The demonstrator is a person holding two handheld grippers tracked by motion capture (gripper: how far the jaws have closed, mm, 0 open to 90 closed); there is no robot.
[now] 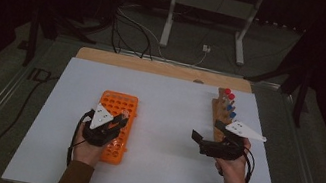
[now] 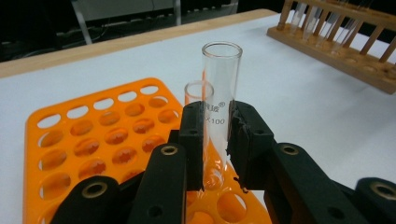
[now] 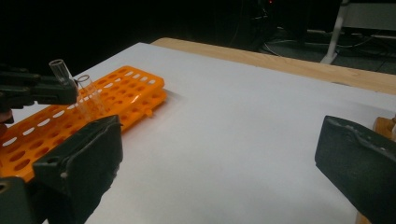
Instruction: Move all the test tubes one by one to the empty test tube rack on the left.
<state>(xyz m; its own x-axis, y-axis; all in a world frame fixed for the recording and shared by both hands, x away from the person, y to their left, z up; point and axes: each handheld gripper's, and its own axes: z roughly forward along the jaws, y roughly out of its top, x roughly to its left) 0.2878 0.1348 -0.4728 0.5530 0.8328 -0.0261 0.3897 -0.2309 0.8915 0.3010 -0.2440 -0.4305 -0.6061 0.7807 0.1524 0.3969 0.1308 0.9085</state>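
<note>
Left gripper (image 2: pixel 217 140) pinches a glass test tube (image 2: pixel 218 93) upright over the orange rack (image 2: pixel 93 140), long axis vertical, apparently entering a near-edge hole beside a second tube (image 2: pixel 196 91). Right gripper (image 3: pixel 219 163), jaws spread, waits well right of the rack.

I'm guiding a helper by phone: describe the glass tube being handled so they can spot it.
Find the orange rack on the white table's left side. Two clear tubes stand at its right edge. Yours is the taller tube, printed lettering, clamped in the left hand-held gripper, not the shorter tube behind.
</note>
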